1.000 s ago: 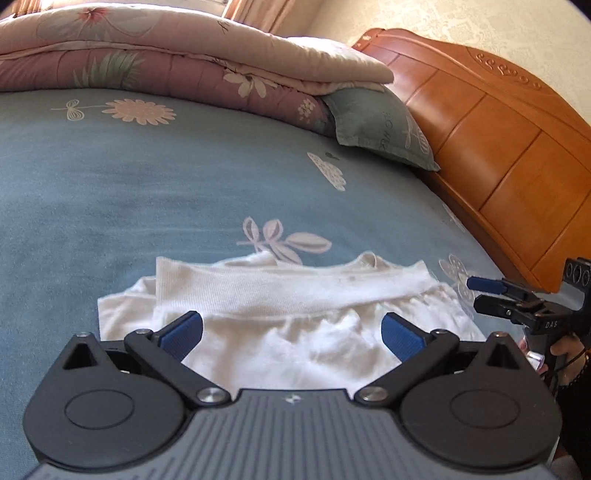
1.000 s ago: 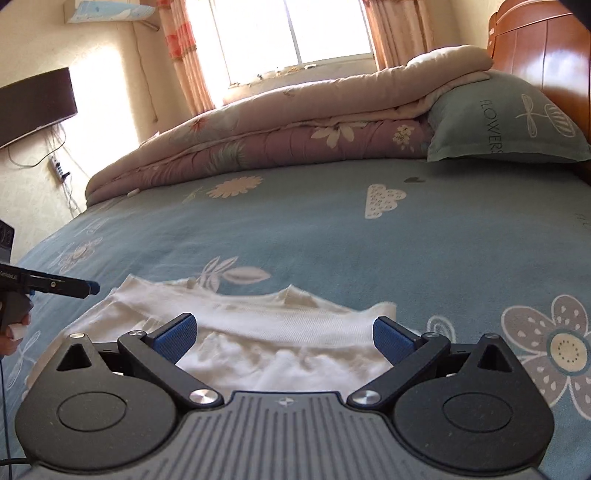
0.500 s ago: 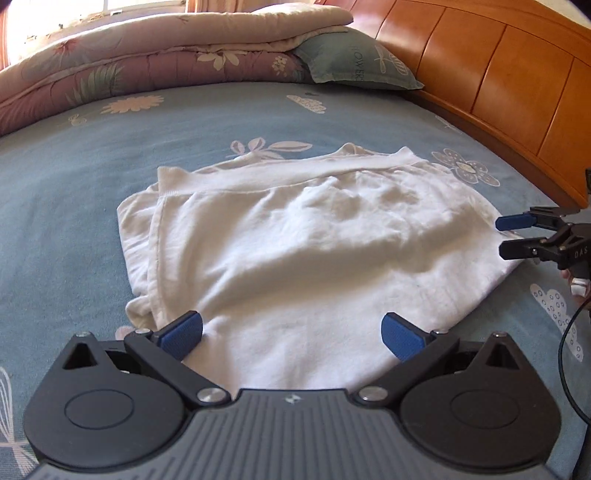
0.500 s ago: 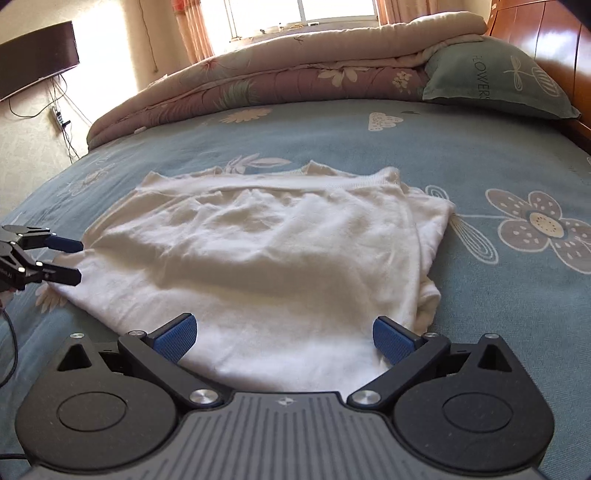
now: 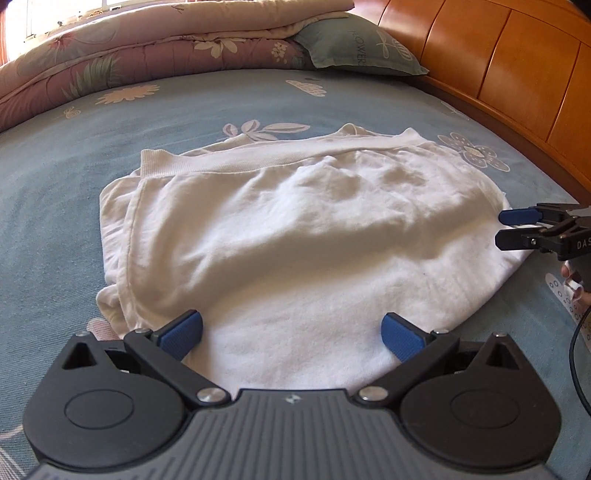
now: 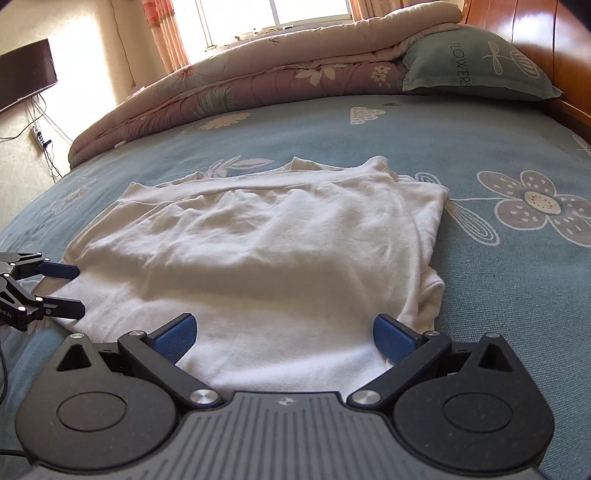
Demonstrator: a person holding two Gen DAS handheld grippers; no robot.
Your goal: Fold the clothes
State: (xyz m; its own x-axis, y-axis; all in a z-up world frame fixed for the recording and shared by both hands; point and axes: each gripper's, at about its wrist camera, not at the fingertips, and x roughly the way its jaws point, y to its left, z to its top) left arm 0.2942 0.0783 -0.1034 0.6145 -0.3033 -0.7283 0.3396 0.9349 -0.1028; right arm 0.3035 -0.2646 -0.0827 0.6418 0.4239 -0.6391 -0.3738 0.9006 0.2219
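two black grippers with blue finger pads stand spread and empty over one folded white knit garment (image 5: pixel 295 236) lying flat on the blue flower-printed bed sheet (image 5: pixel 66 177). the left gripper (image 5: pixel 291 332) sits at the garment's near edge, its pads above the cloth; contact cannot be told. the right gripper (image 6: pixel 282 334) holds the same stance. the left view alone shows the orange wooden headboard (image 5: pixel 517 66) broadly and fingertips (image 5: pixel 570 284) of the person's right hand behind the right gripper's side. the right view alone shows the dark wall-mounted screen (image 6: pixel 22 74), the bright window (image 6: pixel 273 14) and the orange patterned curtain (image 6: pixel 166 33). both views show the folded pink floral quilt (image 6: pixel 258 81) and grey-green pillow (image 6: pixel 476 66) beyond. nothing lies across the garment.
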